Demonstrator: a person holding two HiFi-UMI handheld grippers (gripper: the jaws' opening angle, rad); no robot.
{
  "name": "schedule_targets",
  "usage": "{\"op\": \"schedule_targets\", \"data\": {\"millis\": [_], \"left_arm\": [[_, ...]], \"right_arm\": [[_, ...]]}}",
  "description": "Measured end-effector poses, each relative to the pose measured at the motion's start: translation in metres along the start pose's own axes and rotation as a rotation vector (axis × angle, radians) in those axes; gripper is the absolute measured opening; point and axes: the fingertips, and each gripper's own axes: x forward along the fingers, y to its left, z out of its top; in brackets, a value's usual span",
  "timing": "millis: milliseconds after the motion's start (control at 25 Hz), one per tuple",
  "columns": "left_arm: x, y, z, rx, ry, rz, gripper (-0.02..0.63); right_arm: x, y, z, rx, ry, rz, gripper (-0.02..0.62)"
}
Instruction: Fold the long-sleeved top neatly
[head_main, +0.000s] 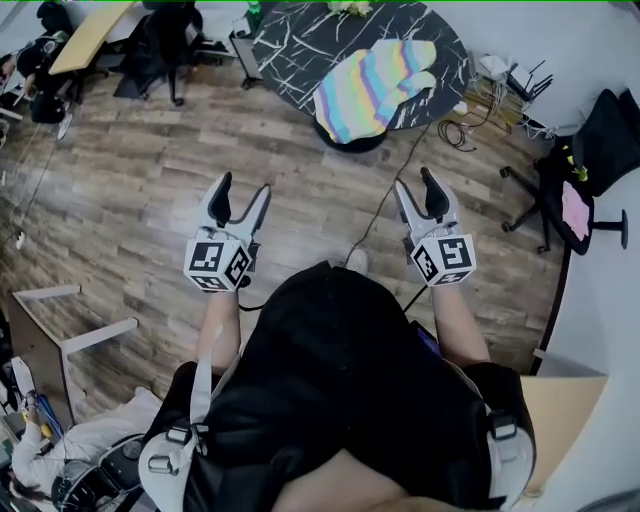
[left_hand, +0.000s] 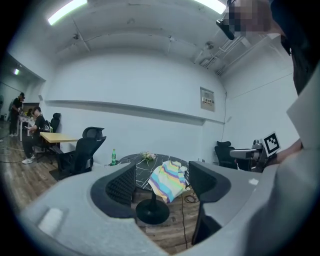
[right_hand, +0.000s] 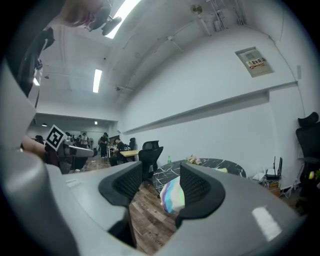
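Wood floor (head_main: 130, 190), white walls (left_hand: 130, 80), black office chairs (left_hand: 82, 152), strip lights (left_hand: 67, 11).

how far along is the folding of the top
Done: nothing yet. The top lies unfolded on the table, part of it hanging over the edge.
In hand: nothing. The left gripper and right gripper are both open and empty, held out well short of the table.
Left: everything, meaning reach the top, spread it flat, then fold the sleeves and body.
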Motion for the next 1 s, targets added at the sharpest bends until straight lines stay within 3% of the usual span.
{"op": "schedule_targets", "data": {"millis": [200, 400, 720, 1000], "left_arm": [[0.039, -0.028, 0.004, -0.002, -0.005, 0.042, 0.336], [0.06, -0.048, 0.002, 0.007, 0.01, 0.064, 0.328], [0.069, -0.038, -0.023, -0.002, 0.089, 0.083, 0.319], [0.081, 0.0, -0.044, -0.022, 0.112, 0.104, 0.31]], "right_arm": [[0.015, -0.044, 0.005, -0.005, 0.012, 0.067, 0.232], [0.029, -0.058, -0.001, -0.005, 0.027, 0.133, 0.225], [0.074, -0.026, -0.038, -0.045, 0.116, 0.266, 0.224], [0.136, 0.009, -0.102, -0.217, 0.238, 0.337, 0.218]]}}
